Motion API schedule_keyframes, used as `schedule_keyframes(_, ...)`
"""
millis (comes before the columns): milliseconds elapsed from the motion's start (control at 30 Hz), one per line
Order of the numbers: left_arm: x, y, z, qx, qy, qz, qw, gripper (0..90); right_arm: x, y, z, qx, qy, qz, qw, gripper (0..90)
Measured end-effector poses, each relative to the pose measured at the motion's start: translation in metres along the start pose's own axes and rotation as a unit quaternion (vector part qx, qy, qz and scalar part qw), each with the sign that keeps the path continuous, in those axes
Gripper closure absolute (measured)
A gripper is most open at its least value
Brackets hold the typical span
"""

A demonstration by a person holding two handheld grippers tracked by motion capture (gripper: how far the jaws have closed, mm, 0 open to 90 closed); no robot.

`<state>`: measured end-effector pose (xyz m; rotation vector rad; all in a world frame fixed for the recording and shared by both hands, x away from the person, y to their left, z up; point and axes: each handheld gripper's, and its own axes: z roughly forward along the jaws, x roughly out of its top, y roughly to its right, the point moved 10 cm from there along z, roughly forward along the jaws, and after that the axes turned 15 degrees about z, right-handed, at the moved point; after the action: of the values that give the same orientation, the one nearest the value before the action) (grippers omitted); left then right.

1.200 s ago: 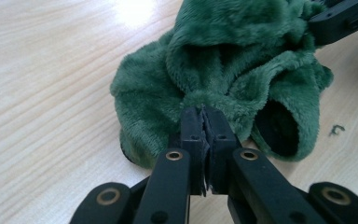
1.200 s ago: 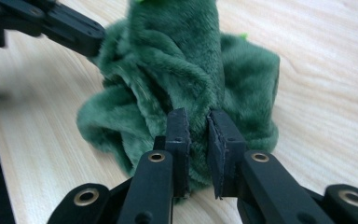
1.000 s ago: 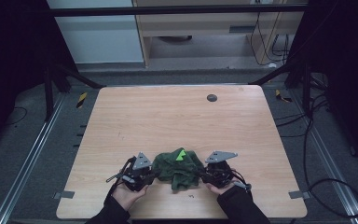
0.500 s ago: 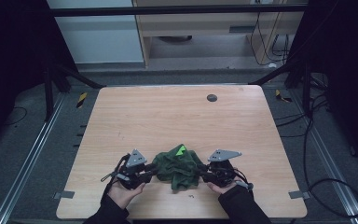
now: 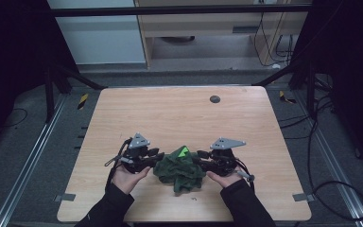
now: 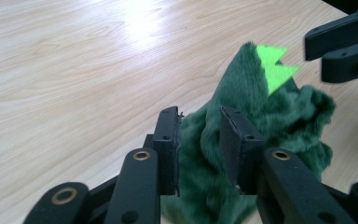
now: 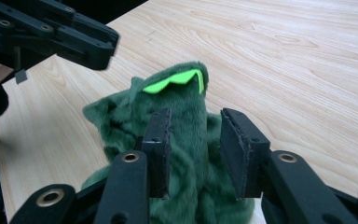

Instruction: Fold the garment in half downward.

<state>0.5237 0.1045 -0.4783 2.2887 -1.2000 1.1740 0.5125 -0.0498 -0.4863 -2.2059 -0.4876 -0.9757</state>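
1. I look down on a pale wooden worktop (image 5: 170,118) in a dim room, with dark floor and cables around it and a light cabinet at the back.
2. A small dark round disc (image 5: 214,99) sits on the worktop toward the far edge, well apart from my hands.
3. Near the front edge lies a crumpled green plush toy (image 5: 179,169), dark furry fabric with a bright lime-green patch (image 5: 184,152) on its top.
4. My left gripper (image 5: 157,156) comes in from the left of the toy, held in my left hand (image 5: 126,176); my right gripper (image 5: 199,159) comes in from the right, held in my right hand (image 5: 223,178). The two point toward each other with the toy between them.
5. In the left gripper view the jaws have just been opening; a fold of the green fur stands in the gap. It brushes the left pad, and I cannot tell whether it touches the other, so I read this grip as let go.
6. In the right gripper view the jaws have also just been opening. The toy's upright ridge rises between them, and I see clear space between the fur and the right pad, so nothing is clamped.
7. The toy rests on the worktop in a heap, its lime patch uppermost.
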Motion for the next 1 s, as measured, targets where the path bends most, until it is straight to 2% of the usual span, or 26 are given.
schedule_keyframes(33, 0.001, 0.0, 0.007, -0.001, -0.005, 0.0, 1.0, 66.0, 0.001, 0.001, 0.006, 0.001, -0.005, 0.001, 1.0, 61.0)
schedule_keyframes(133, 0.001, 0.001, 0.015, -0.001, -0.013, -0.002, 0.9999, 64.6, -0.001, 0.002, 0.011, -0.002, -0.011, 0.005, 0.9999, 60.3)
schedule_keyframes(333, -0.012, 0.011, 0.032, -0.023, -0.048, 0.005, 0.9986, 60.8, -0.013, 0.006, 0.021, -0.005, -0.037, 0.008, 0.9993, 60.7)
schedule_keyframes(367, -0.015, 0.013, 0.034, -0.028, -0.055, 0.013, 0.998, 61.0, -0.015, 0.007, 0.022, -0.006, -0.042, 0.007, 0.9991, 61.4)
schedule_keyframes(467, -0.023, 0.019, 0.039, -0.035, -0.064, 0.017, 0.9972, 65.1, -0.022, 0.009, 0.025, -0.003, -0.054, 0.009, 0.9985, 66.7)
schedule_keyframes(500, -0.026, 0.021, 0.041, -0.039, -0.07, 0.018, 0.9966, 67.0, -0.025, 0.009, 0.026, -0.001, -0.061, 0.01, 0.9981, 72.5)
schedule_keyframes(567, -0.027, 0.022, 0.041, -0.039, -0.07, 0.021, 0.9965, 68.9, -0.025, 0.008, 0.026, 0.001, -0.063, 0.01, 0.998, 74.7)
schedule_keyframes(633, -0.028, 0.024, 0.042, -0.042, -0.07, 0.021, 0.9964, 75.1, -0.026, 0.007, 0.026, 0.003, -0.063, 0.006, 0.998, 80.2)
schedule_keyframes(667, -0.028, 0.024, 0.042, -0.042, -0.07, 0.026, 0.9963, 81.5, -0.026, 0.006, 0.026, 0.002, -0.064, 0.003, 0.9979, 83.6)
schedule_keyframes(700, -0.028, 0.025, 0.042, -0.044, -0.066, 0.024, 0.9965, 81.5, -0.026, 0.006, 0.026, 0.002, -0.064, 0.003, 0.9979, 83.6)
schedule_keyframes(767, -0.029, 0.028, 0.043, -0.05, -0.068, 0.025, 0.9961, 87.1, -0.026, 0.006, 0.025, 0.004, -0.063, 0.006, 0.998, 85.7)
schedule_keyframes(867, -0.029, 0.029, 0.041, -0.053, -0.07, 0.034, 0.9955, 88.4, -0.026, 0.005, 0.023, 0.005, -0.062, 0.004, 0.9981, 86.3)
schedule_keyframes(933, -0.026, 0.03, 0.035, -0.054, -0.062, 0.033, 0.996, 88.6, -0.025, 0.004, 0.021, 0.007, -0.059, 0.001, 0.9982, 86.3)
schedule_keyframes(967, -0.021, 0.032, 0.028, -0.053, -0.047, 0.03, 0.997, 88.6, -0.025, 0.003, 0.02, 0.01, -0.059, 0.002, 0.9982, 86.2)
schedule_keyframes(1000, -0.021, 0.032, 0.028, -0.053, -0.047, 0.03, 0.997, 88.6, -0.024, 0.002, 0.018, 0.011, -0.056, -0.001, 0.9984, 86.1)
